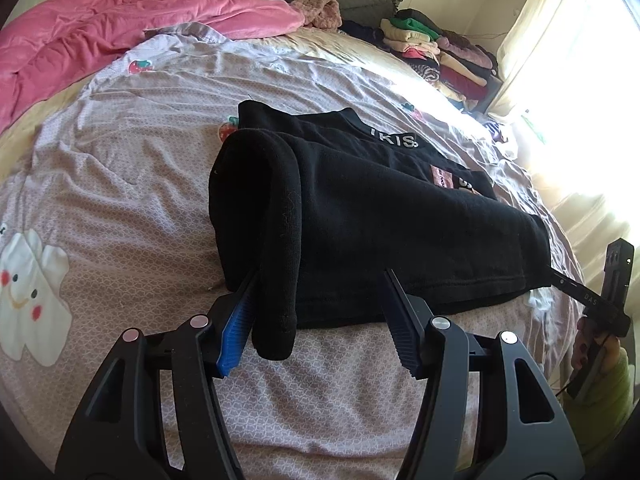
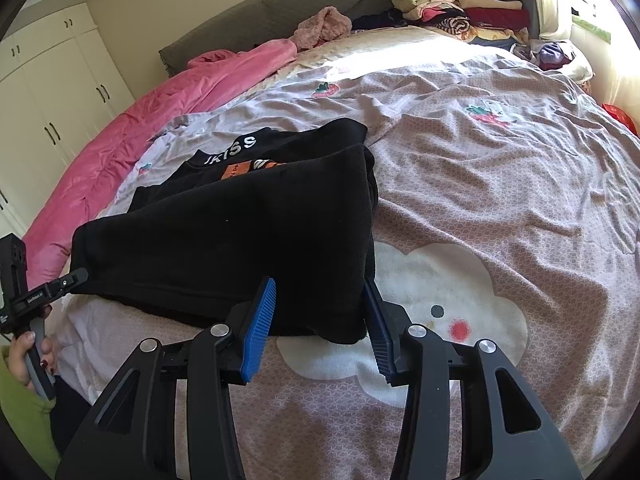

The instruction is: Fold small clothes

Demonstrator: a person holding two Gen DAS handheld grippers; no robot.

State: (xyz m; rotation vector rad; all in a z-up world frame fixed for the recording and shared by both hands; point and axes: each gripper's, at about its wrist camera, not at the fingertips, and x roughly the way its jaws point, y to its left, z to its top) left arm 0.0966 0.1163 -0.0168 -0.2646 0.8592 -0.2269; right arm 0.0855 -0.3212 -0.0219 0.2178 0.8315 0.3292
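Both the left claw (image 1: 320,312) and right claw (image 2: 320,316) gape wide, empty, at the black sweater's (image 1: 380,220) near hem.

A pink quilt (image 1: 120,28) lies bunched along the far left of the bed, over a mauve patterned bedsheet (image 2: 500,184) printed with strawberries and a white cloud face (image 2: 440,304). A fuzzy pink garment (image 2: 324,26) sits crumpled near the grey headboard (image 2: 280,20). A stack of folded clothes (image 2: 460,4) stands at the far right corner beside sunlit curtains (image 1: 560,40). Cream wardrobe doors (image 2: 52,88) line the left wall.
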